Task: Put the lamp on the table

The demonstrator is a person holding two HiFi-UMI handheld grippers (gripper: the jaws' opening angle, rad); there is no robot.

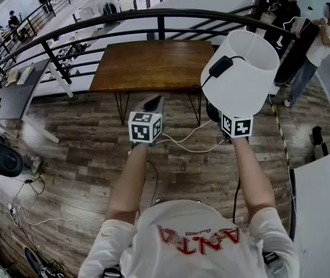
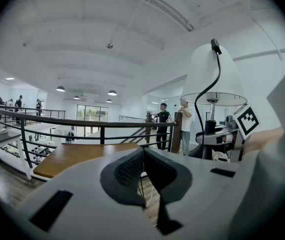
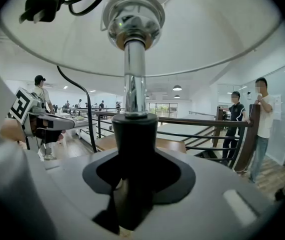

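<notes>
Gripping the lamp (image 1: 240,74) by its black stem, the right gripper (image 3: 132,174) holds it upright, aloft near the wooden table's (image 1: 147,68) right end; left gripper (image 2: 143,169) jaws pressed together, empty.

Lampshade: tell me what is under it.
A chrome stem runs down into a black neck, which the right hand-held gripper clamps. What lies below the jaws is hidden.

The right tool (image 1: 230,120) holds the lamp (image 1: 240,74) near the wooden table (image 1: 153,65).
</notes>
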